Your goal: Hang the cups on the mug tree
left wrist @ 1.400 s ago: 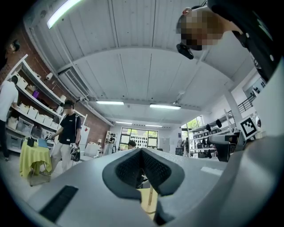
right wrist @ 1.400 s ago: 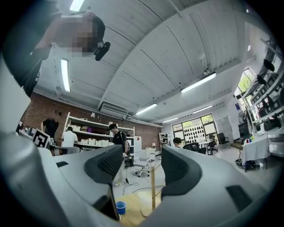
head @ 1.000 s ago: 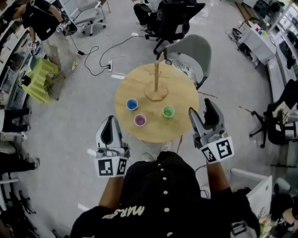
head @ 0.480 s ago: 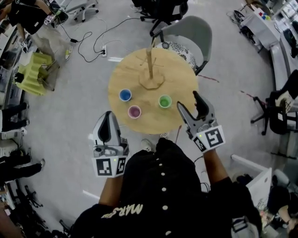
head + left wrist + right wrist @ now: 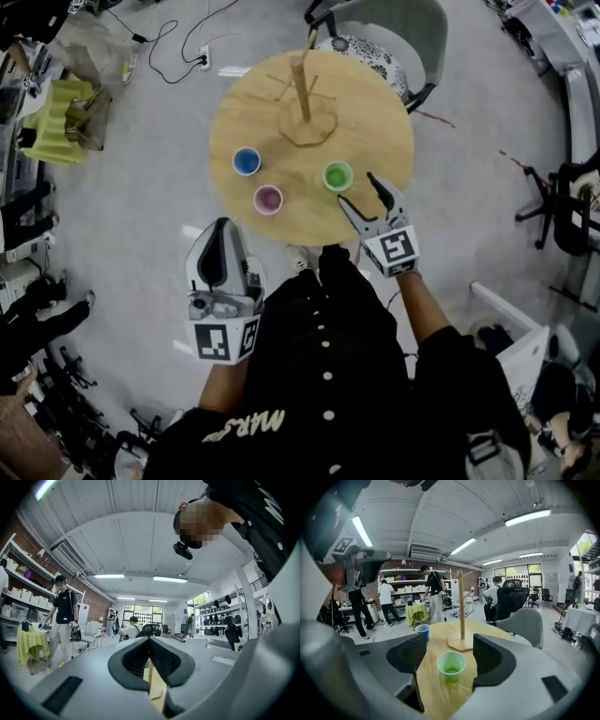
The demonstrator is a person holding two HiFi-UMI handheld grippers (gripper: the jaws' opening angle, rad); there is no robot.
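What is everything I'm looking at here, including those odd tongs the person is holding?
Table: one, round, pale wood, centre.
Mug tree: one, wooden, bare, table's far side.
Blue cup: one, table's left.
Pink cup: one, near edge.
Green cup: one, table's right.
Chair: one, grey, beyond table.
Cloth: one, yellow-green, floor at left.
Left tongs: one, grey, shut, empty, short of table.
Right tongs: one, grey, open, jaws just been opening, nothing between them; green one just ahead.

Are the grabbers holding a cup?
No, nothing is held. The right gripper has just been opening its jaws, nothing between them; the green cup stands just ahead, untouched. The left gripper is shut and empty.
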